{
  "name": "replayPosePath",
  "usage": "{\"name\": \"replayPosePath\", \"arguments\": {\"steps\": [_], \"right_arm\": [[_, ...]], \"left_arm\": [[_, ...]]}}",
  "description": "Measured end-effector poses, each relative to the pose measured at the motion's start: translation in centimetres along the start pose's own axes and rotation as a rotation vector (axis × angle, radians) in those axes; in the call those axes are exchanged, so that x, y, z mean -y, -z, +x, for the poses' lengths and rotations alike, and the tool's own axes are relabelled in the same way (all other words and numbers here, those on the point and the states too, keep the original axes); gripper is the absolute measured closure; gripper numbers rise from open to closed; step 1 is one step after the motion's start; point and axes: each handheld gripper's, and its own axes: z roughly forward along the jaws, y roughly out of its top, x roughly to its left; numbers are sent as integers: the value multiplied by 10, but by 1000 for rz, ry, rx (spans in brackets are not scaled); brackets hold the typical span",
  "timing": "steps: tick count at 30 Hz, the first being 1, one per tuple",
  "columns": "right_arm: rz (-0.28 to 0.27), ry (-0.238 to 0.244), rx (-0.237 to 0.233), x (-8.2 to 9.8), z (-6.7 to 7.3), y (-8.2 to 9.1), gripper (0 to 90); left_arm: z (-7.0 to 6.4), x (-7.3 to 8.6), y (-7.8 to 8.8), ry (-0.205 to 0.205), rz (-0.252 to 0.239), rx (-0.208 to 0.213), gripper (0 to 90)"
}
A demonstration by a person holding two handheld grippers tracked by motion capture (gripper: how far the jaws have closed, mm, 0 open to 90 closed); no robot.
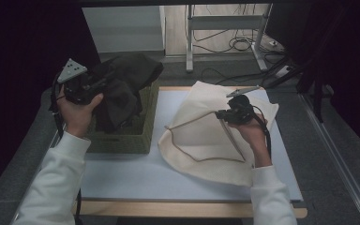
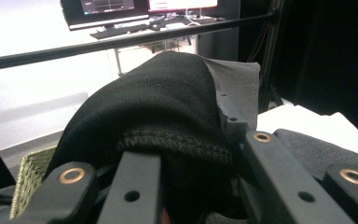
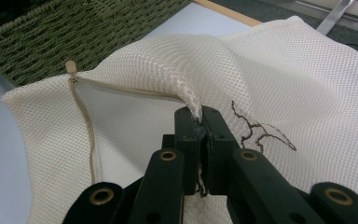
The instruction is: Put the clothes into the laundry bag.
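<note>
A dark knitted garment (image 1: 122,84) hangs half out of a green woven basket (image 1: 136,136) at the left of the table. My left gripper (image 1: 91,89) is shut on a fold of it, lifted above the basket; in the left gripper view the dark garment (image 2: 168,107) bulges between and over the jaws. A cream mesh laundry bag (image 1: 201,136) lies on the table at the right, its zipper edge (image 3: 86,121) open. My right gripper (image 3: 200,116) is shut on a pinch of the bag's upper layer (image 3: 186,88), holding it raised. In the high view that gripper (image 1: 222,114) sits over the bag's middle.
The table has a pale blue mat (image 1: 122,178) with a wooden front edge (image 1: 187,209). Behind the table stand a metal frame (image 1: 225,28) and floor cables (image 1: 236,44). Dark curtains close off both sides. Monitors (image 2: 135,7) show far off in the left gripper view.
</note>
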Motion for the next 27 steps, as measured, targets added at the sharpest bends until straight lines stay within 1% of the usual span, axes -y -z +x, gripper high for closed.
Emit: {"name": "replayPosePath", "arguments": {"steps": [6, 12, 14, 17, 21, 27], "right_arm": [[-1, -3, 1, 0, 0, 0, 864], [4, -5, 0, 1, -1, -2, 864], [2, -5, 0, 1, -1, -2, 864], [2, -3, 1, 1, -1, -2, 864], [1, -3, 0, 1, -2, -2, 864], [1, -3, -1, 1, -2, -2, 864]], "left_arm": [[-7, -9, 10, 9, -39, 41, 750], [-17, -19, 21, -20, -66, 72, 750], [-20, -22, 23, -24, -71, 82, 750], [-23, -24, 25, -28, -77, 97, 750], [-26, -26, 26, -20, -86, 114, 750], [-28, -26, 25, -16, -85, 127, 750]]}}
